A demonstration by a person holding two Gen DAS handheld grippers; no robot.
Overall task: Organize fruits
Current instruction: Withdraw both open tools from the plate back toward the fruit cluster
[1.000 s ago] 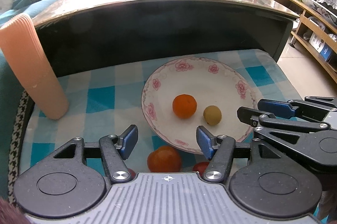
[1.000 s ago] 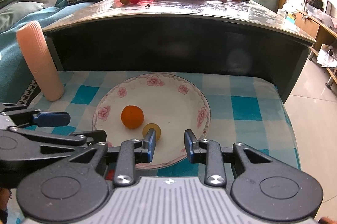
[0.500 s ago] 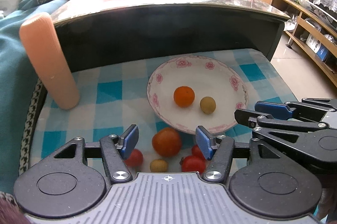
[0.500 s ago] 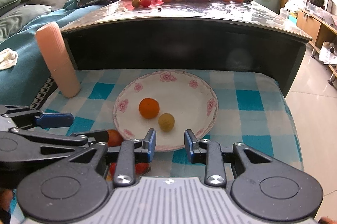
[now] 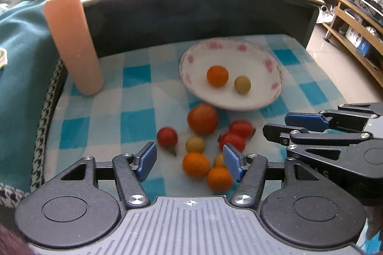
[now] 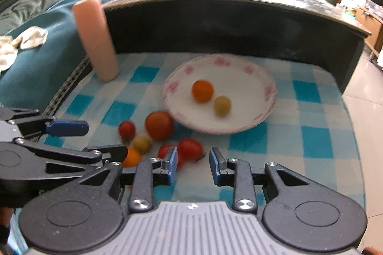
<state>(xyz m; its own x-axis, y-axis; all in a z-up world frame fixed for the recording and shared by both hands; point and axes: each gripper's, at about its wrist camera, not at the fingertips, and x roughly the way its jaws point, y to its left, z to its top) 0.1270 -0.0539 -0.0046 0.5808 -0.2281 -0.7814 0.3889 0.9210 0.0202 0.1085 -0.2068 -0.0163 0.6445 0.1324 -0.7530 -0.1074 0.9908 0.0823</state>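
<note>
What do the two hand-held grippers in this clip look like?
Both look identical. The left hand-held gripper has a grey ribbed body with a small crosshair mark, two round black discs at its sides, black linkage arms with silver screws, and flat blue finger pads. The right hand-held gripper has the same build, with blue pads. No cables show.

loose fruits (image 5: pixel 203 142) crowd plate's (image 5: pixel 261 106) near edge, bare cloth (image 6: pixel 299 135) rightward, pink cylinder (image 5: pixel 74 44) far left
</note>
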